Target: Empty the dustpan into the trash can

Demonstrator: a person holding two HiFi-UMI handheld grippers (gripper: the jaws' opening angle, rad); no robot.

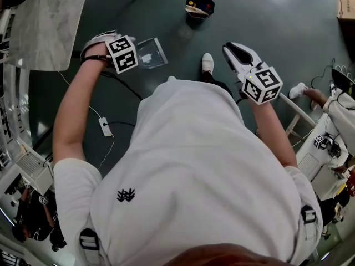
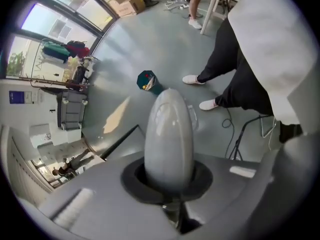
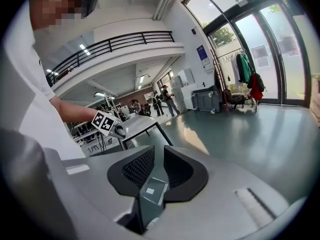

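None tipped out yet.
Left hand-held gripper clamps the dustpan, well short of the trash can; right hand-held gripper slightly apart, empty.

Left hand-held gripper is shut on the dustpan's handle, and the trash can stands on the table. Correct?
No. The trash can stands on the floor, as the head view shows. The left hand-held gripper is indeed shut on the dustpan's handle.

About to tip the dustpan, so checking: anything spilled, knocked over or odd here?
Nothing stands out. The trash can stands upright, no spill around it, and the left gripper grips the dustpan by its handle.
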